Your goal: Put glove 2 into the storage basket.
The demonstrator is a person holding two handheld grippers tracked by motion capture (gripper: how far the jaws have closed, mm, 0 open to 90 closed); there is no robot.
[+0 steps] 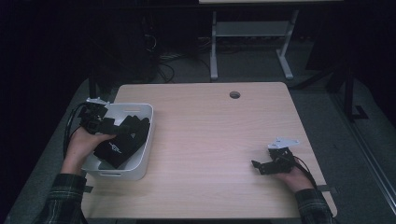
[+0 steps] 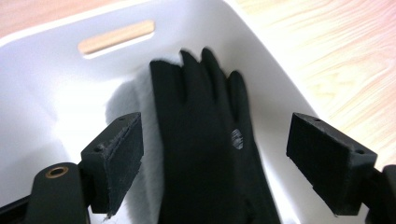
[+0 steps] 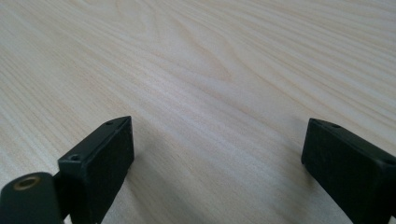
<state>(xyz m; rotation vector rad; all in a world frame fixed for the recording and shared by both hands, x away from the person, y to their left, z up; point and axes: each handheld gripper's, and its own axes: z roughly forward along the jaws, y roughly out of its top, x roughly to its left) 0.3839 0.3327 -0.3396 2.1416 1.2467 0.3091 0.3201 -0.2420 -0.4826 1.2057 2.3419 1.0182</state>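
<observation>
A white plastic bin stands at the table's left edge with black gloves piled in it. My left gripper hangs over the bin's left side. In the left gripper view it is open, its jaws wide apart on either side of a black glove that lies on the bin's white wall; the jaws do not touch the glove. My right gripper rests low over the bare wood at the right front. Seen from its own camera, the right gripper is open with nothing between its jaws.
The light wooden table has a round cable hole near its far edge. Beyond it, a white desk frame stands on a dark floor with cables. The bin has a slot handle in its end wall.
</observation>
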